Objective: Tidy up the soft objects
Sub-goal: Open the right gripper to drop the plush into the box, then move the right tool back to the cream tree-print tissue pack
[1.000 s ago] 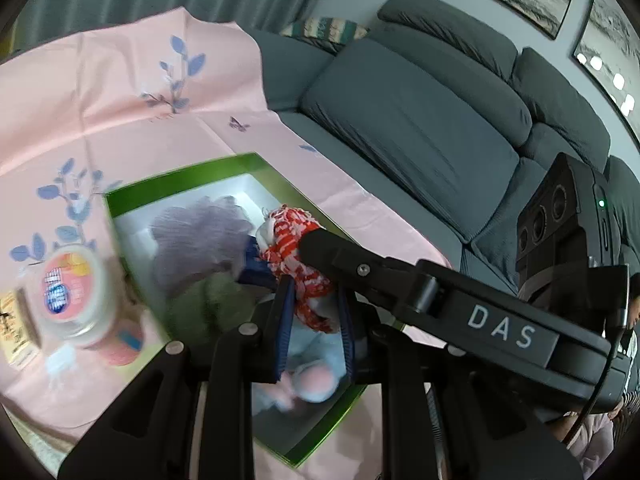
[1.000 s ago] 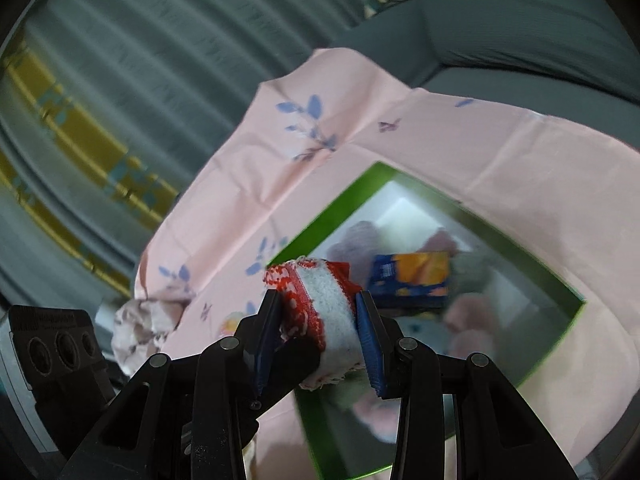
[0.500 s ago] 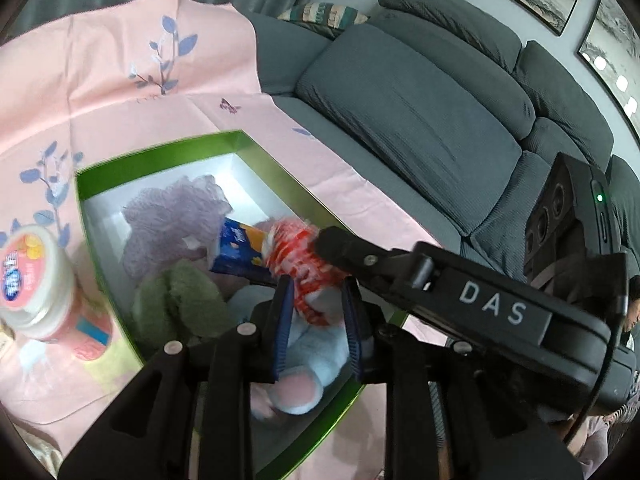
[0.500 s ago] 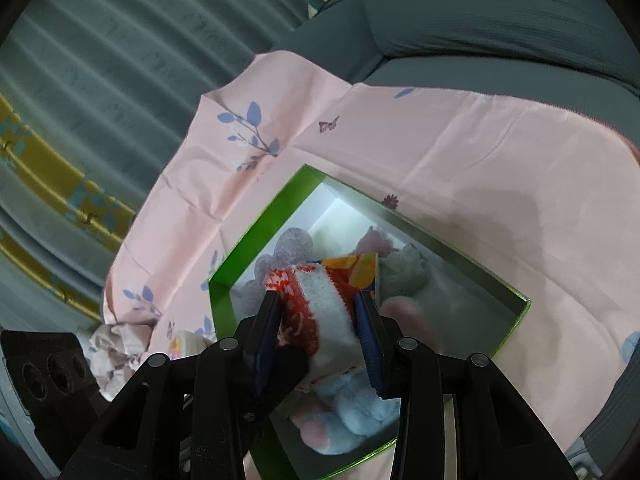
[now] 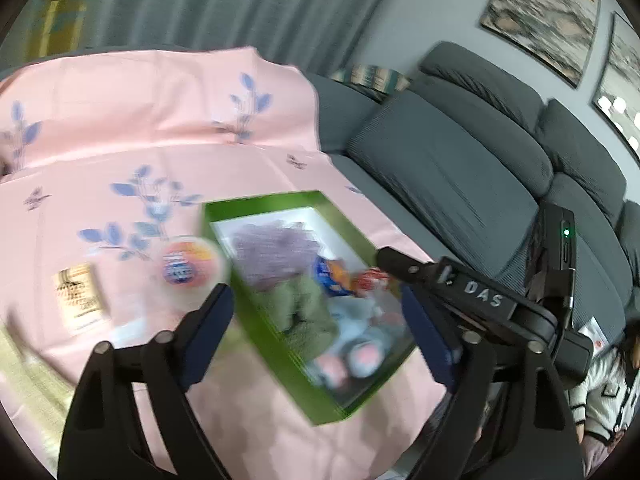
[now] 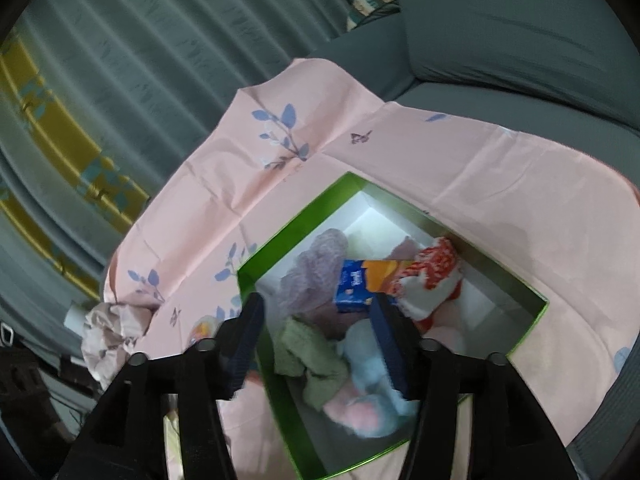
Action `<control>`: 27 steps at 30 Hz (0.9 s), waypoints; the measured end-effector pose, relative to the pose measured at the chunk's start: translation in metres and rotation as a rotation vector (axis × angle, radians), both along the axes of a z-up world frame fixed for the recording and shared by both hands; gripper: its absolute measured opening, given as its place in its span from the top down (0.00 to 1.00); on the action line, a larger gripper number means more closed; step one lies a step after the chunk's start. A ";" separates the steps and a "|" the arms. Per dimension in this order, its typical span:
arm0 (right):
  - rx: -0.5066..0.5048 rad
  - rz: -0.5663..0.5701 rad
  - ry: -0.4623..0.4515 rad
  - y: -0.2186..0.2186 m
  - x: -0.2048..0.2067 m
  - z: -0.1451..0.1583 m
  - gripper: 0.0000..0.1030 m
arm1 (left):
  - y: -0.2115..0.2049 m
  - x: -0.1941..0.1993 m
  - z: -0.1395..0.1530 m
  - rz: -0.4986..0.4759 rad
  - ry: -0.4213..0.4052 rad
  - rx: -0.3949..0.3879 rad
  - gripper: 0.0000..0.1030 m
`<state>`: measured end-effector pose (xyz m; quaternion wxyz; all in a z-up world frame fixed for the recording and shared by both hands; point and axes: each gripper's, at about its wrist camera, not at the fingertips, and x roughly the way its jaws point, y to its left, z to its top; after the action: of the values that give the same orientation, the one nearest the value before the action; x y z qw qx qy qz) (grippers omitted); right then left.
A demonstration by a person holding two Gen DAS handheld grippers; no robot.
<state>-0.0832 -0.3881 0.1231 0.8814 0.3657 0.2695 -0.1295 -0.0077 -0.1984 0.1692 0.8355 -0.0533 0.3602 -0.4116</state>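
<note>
Pink floral cloth (image 6: 480,168), thin and creased, spread over grey sofa (image 5: 460,160). Green rectangular box (image 6: 532,320) on it, long axis diagonal. Red-and-white knit sock (image 6: 430,276) lying inside, beside blue carton (image 6: 354,286). Left gripper (image 5: 320,336) and right gripper (image 6: 316,340): jaws opening, wide, gripping nothing.

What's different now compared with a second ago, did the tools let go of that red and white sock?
Yes. Both tools were shut on the red and white sock; now it lies in the green box, by the blue and orange packet. The right tool and left tool are opening, nothing between them. The other contents stayed put.
</note>
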 end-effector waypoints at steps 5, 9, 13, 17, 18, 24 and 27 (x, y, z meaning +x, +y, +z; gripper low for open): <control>-0.057 0.059 0.003 0.026 0.010 0.011 0.30 | 0.059 0.004 0.005 0.136 -0.003 0.017 0.07; -0.106 0.106 0.005 0.049 0.017 0.019 0.26 | 0.108 0.005 0.001 0.239 -0.007 0.048 0.05; -0.148 0.160 0.013 0.074 0.025 0.026 0.25 | 0.153 0.007 -0.011 0.340 0.010 0.087 0.05; -0.217 0.204 0.027 0.103 0.034 0.033 0.25 | 0.196 0.002 -0.031 0.423 0.026 0.102 0.05; -0.233 0.228 0.028 0.112 0.038 0.034 0.25 | 0.205 0.002 -0.036 0.437 0.031 0.103 0.05; -0.251 0.396 0.036 0.165 0.062 0.034 0.25 | 0.245 0.025 -0.068 0.539 0.161 0.087 0.07; -0.284 0.464 0.075 0.197 0.079 0.028 0.25 | 0.250 0.032 -0.072 0.571 0.175 0.112 0.07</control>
<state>-0.0045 -0.1915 0.1516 0.9194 0.1617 0.3576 0.0258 0.0238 0.0516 0.0968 0.8850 -0.1416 0.4231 -0.1333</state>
